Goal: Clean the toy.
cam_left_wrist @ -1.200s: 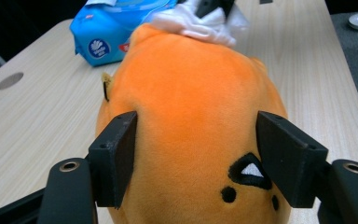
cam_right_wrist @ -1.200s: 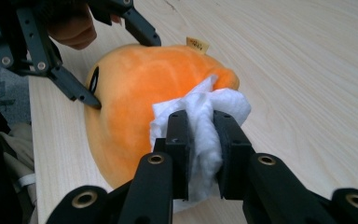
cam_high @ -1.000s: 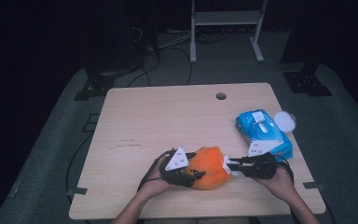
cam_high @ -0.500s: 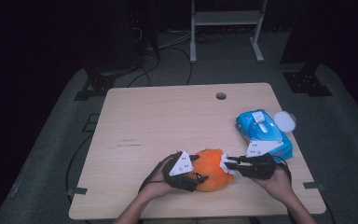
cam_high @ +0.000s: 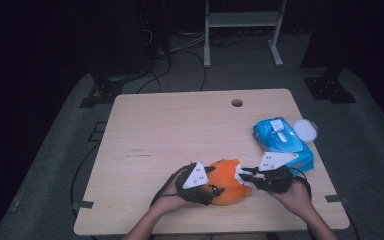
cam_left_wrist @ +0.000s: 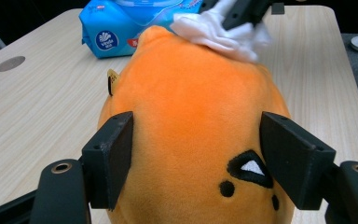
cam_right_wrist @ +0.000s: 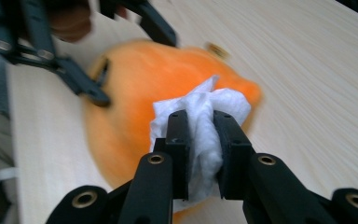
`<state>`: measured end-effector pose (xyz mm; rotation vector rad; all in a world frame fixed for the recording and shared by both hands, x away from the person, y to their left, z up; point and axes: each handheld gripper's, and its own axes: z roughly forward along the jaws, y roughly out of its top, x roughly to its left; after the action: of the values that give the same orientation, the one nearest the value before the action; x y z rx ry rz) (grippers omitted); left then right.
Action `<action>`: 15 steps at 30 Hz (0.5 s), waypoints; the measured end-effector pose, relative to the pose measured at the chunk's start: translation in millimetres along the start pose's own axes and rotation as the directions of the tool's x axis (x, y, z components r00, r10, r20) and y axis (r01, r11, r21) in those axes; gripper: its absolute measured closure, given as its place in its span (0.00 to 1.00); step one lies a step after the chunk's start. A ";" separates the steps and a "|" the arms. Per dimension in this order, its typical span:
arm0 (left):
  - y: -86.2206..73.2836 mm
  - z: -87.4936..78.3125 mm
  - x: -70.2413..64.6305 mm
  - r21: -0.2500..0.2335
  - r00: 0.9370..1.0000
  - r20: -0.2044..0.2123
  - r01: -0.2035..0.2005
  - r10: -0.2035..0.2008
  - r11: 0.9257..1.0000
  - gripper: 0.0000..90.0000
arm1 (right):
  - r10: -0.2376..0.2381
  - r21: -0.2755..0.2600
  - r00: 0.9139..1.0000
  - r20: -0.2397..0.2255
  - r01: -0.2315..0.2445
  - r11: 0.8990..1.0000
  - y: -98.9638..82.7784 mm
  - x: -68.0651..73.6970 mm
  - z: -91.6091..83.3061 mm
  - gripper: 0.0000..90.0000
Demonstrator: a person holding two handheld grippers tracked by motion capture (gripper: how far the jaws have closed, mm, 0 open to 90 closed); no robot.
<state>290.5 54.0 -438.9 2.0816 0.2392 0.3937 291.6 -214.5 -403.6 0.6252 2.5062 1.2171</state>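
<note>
Two grippers meet at the orange plush toy near the surface's front edge: the left gripper clamps its sides, the right gripper, pinching a white wipe, presses its top.

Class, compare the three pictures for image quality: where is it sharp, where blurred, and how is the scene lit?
High view: the table is lit, the room around it nearly black. Left gripper view: the orange plush toy is crisp and evenly lit. Right gripper view: the white wipe in the right gripper is sharp, the toy and the left gripper behind it smeared.
</note>
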 end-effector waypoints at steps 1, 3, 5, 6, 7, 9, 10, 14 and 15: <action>1.2 0.6 -1.8 0.002 1.000 -0.001 -0.013 0.013 1.000 0.31 | 0.006 -0.009 1.000 0.001 -0.006 1.000 0.0 -1.3 -2.1 0.85; 3.4 2.0 -7.3 0.005 0.998 0.009 -0.055 0.055 0.998 0.31 | 0.006 -0.033 1.000 -0.004 -0.006 0.999 3.7 0.2 -4.2 0.85; 5.1 3.1 -12.4 0.011 0.995 0.015 -0.094 0.094 0.996 0.31 | -0.005 -0.045 1.000 -0.011 0.004 0.999 8.1 2.0 -3.5 0.85; 5.6 3.1 -13.8 0.016 0.994 0.013 -0.107 0.107 0.994 0.31 | -0.008 -0.045 1.000 -0.010 0.008 0.999 9.9 2.5 -2.6 0.85; 5.6 2.6 -13.9 0.018 0.994 0.013 -0.112 0.112 0.994 0.31 | -0.009 -0.041 1.000 -0.015 0.008 0.999 10.4 1.9 -1.8 0.85; 4.7 1.0 -11.6 0.005 0.995 0.027 -0.092 0.092 0.996 0.31 | 0.007 -0.039 1.000 -0.028 -0.008 0.999 7.5 -1.7 -1.0 0.85; 5.0 -0.4 -9.5 -0.007 0.997 0.039 -0.067 0.067 0.998 0.31 | 0.007 -0.037 0.999 -0.033 -0.008 0.999 5.9 -3.3 -1.0 0.85; 8.0 -5.0 4.1 -0.092 0.990 0.054 0.138 -0.134 0.986 0.17 | 0.012 -0.027 0.998 -0.057 -0.014 1.000 -0.4 1.2 -3.2 0.85; 7.3 -4.1 4.4 -0.075 0.990 0.047 0.140 -0.136 0.987 0.18 | 0.010 -0.031 0.997 -0.072 -0.012 0.999 -0.6 2.6 -4.3 0.85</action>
<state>293.2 55.0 -429.9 1.9809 0.3358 0.2711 287.3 -216.4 -401.6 0.5991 2.5399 1.3021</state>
